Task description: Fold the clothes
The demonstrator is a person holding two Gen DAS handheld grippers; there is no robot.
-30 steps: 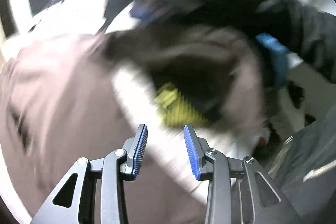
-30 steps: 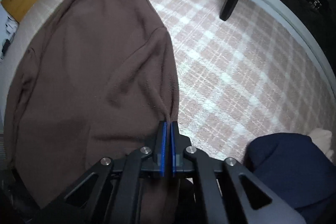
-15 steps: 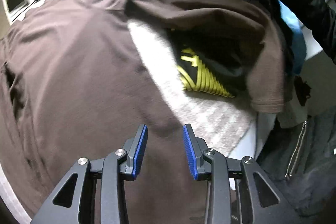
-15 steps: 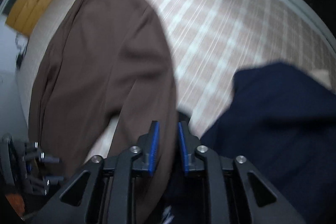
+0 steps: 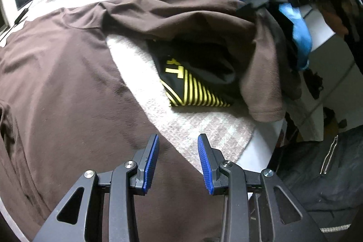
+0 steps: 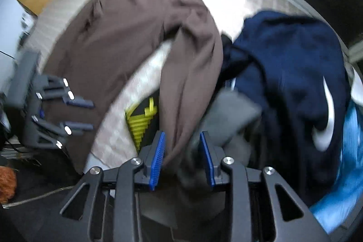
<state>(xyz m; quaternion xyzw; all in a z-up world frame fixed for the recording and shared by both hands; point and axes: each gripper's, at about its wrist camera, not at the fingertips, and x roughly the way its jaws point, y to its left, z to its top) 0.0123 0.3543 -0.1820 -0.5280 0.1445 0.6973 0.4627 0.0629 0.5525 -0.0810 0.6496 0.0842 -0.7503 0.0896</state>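
Bedding, a pale checked cover (image 5: 199, 128), carries the large brown knit garment (image 5: 68, 83), spread flat with 1 sleeve draped over a pile of other clothes. Its long axis runs away from the left gripper (image 5: 178, 160), which hovers spread and empty over the body's near edge. The right gripper (image 6: 182, 155) is parted too, the sleeve's end hanging loose between its pads, so it sits nearer that sleeve. Beside it lies a navy top (image 6: 295, 65) with a white swoosh; beneath the sleeve, a black shirt with yellow stripes (image 5: 195, 92), its lettering unreadable.
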